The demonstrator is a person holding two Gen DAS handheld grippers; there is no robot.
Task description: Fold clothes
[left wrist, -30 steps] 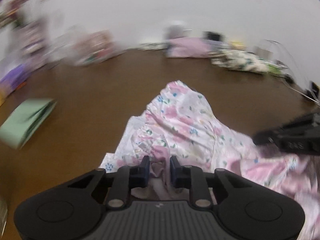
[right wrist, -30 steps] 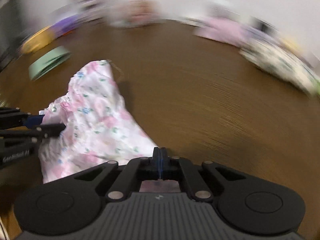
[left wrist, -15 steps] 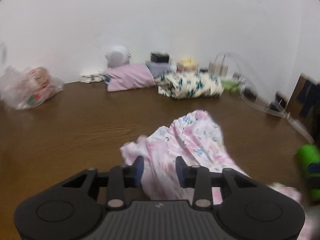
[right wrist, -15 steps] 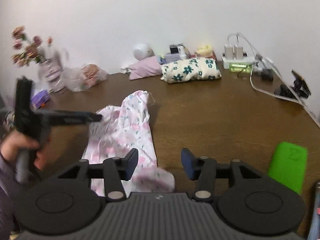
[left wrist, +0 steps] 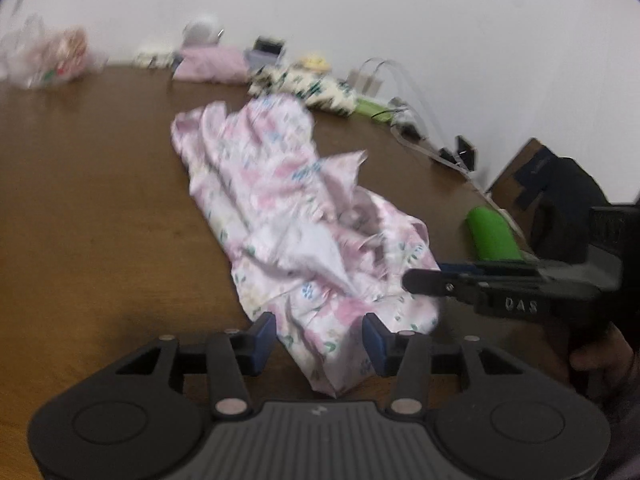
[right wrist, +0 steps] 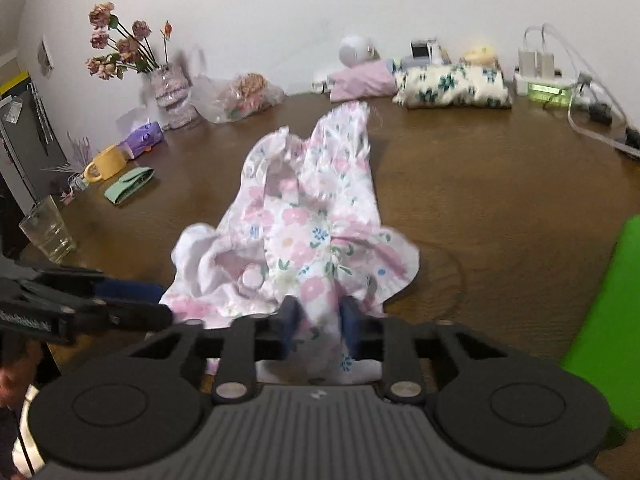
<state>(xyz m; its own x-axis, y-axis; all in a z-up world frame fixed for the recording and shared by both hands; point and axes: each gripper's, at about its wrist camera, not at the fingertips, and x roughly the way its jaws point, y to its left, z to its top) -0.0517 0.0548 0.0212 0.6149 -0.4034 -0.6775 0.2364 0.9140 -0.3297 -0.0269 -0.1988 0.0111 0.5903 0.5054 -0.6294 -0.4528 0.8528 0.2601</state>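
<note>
A pink floral garment (left wrist: pixel 280 200) lies crumpled lengthwise on the brown table (left wrist: pixel 100 200). Its near end sits between the widely spaced blue pads of my left gripper (left wrist: pixel 320 340), whose jaws are opening and do not press the cloth. In the right wrist view the same garment (right wrist: pixel 312 220) bunches into my right gripper (right wrist: pixel 320 320), whose jaws are closing with a fold pinched between the pads. The right gripper (left wrist: pixel 424 280) reaches in from the right edge of the left view. The left gripper (right wrist: pixel 160 312) shows at the left of the right view.
Folded pink (right wrist: pixel 362 78) and cream floral (right wrist: pixel 452 84) clothes lie by the far wall. At the left stand a flower vase (right wrist: pixel 172 96), a plastic bag (right wrist: pixel 240 94), a yellow mug (right wrist: pixel 106 162), a green folded cloth (right wrist: pixel 128 184) and a glass (right wrist: pixel 48 232). A bright green object (right wrist: pixel 600 300) and cables (right wrist: pixel 592 120) are at the right.
My left jaws have spread wider and that view has swung across the garment. My right gripper opened, slid to the garment's near edge, and its jaws narrowed on a fold.
</note>
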